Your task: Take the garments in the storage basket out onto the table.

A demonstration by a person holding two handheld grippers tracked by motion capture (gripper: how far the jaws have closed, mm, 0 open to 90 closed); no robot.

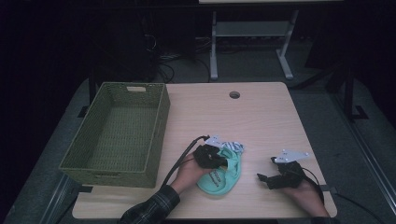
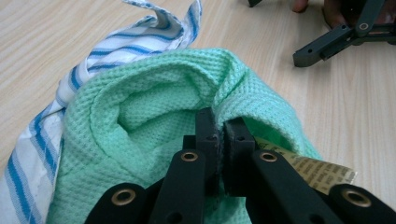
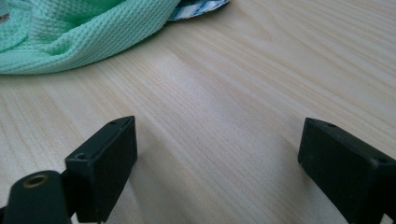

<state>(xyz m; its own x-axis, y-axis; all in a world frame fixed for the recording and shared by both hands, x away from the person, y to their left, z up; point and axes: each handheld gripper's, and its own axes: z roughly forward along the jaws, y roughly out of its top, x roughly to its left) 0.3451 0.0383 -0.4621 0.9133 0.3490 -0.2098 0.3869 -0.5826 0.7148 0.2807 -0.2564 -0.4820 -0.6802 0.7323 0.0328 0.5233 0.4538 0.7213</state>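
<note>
Clearly unreadable: tan printed label (image 2: 322, 170) on green cloth (image 2: 154, 112), left gripper (image 2: 219, 128) pinching.

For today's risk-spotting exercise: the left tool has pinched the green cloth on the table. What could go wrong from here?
1. The left tool grips only a small fold of the green cloth, so it might slip out when lifted.
2. The striped cloth lies tucked under the green one and may be dragged along.

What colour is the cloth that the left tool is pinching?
Mint green, with a waffle weave; the cloth shows best in the left gripper view.
</note>
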